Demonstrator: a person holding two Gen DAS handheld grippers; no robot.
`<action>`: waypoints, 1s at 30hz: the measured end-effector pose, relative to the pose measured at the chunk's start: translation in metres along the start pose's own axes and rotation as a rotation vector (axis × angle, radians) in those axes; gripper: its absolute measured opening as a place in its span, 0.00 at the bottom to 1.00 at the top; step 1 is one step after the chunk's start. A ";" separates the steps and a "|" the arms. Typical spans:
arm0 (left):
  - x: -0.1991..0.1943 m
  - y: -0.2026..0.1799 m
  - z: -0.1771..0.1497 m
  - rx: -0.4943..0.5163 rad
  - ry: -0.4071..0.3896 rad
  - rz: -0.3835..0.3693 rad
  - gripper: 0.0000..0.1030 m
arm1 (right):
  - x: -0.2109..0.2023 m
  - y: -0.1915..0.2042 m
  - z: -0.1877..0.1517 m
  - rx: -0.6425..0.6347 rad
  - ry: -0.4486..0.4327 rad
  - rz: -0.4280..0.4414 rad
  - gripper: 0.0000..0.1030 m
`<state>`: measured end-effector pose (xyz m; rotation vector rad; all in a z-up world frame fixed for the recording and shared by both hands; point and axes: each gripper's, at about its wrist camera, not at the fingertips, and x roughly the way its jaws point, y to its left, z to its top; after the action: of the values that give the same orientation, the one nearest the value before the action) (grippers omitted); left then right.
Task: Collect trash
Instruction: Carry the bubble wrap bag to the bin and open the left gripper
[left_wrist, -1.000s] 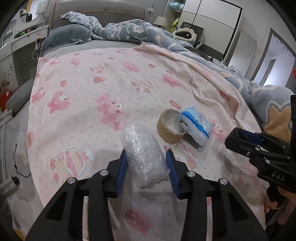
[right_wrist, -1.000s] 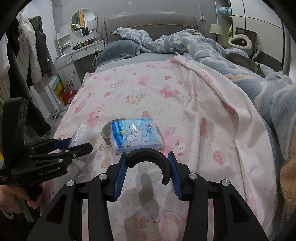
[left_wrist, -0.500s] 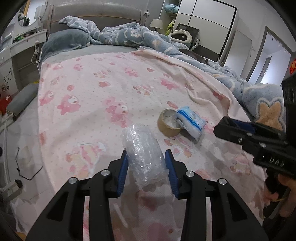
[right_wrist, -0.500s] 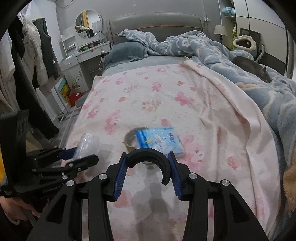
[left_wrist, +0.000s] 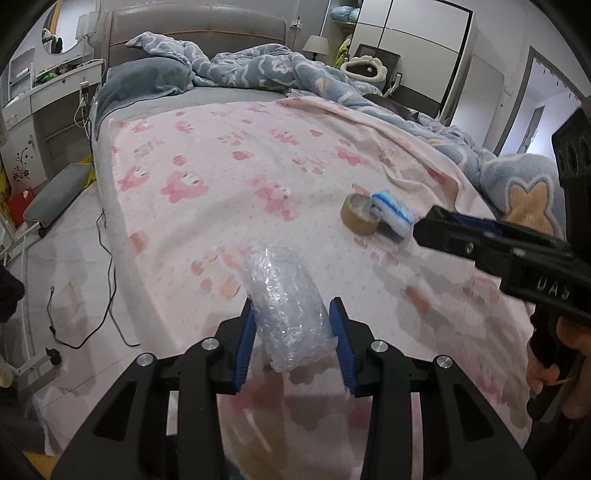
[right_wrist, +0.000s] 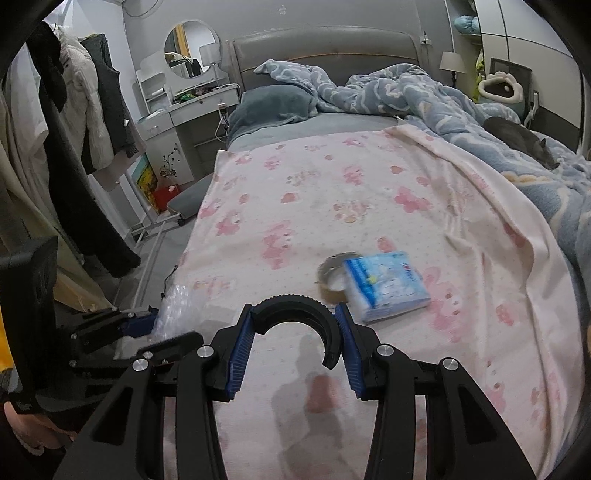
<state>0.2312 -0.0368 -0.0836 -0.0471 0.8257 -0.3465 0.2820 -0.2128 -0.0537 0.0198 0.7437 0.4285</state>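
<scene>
Left wrist view: left gripper (left_wrist: 291, 332) is clamped on a wad of clear bubble wrap (left_wrist: 286, 310), both blue pads pressed into its sides, jaws part-way apart because the wad is bulky. The wad hangs clear of the pink blanket (left_wrist: 229, 173). Step in hand, as I judge it: carrying collected trash off the bed. No bin shows in this view (so the drop point is unknown). Left on the blanket: a brown tape roll (left_wrist: 360, 214) touching a blue-white tissue pack (left_wrist: 393, 210).

Right wrist view: right gripper (right_wrist: 292, 336) pinches a black curved plastic piece (right_wrist: 295, 314) across its 2 ends, jaws narrow. Tape roll (right_wrist: 332, 273) and tissue pack (right_wrist: 386, 286) lie just beyond it. Next move calls for finding a bin and releasing both loads; the light wad could cling to a pad.
</scene>
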 end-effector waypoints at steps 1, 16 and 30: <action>-0.003 0.002 -0.004 0.001 0.004 0.003 0.41 | -0.001 0.003 -0.001 0.001 -0.002 0.003 0.43; -0.037 0.057 -0.080 -0.028 0.100 0.080 0.41 | -0.014 0.072 -0.031 0.014 -0.007 0.069 0.43; -0.033 0.113 -0.157 -0.097 0.330 0.152 0.41 | -0.011 0.138 -0.047 -0.027 0.000 0.108 0.43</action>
<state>0.1285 0.0949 -0.1874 -0.0171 1.1658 -0.1713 0.1927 -0.0970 -0.0584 0.0344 0.7392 0.5417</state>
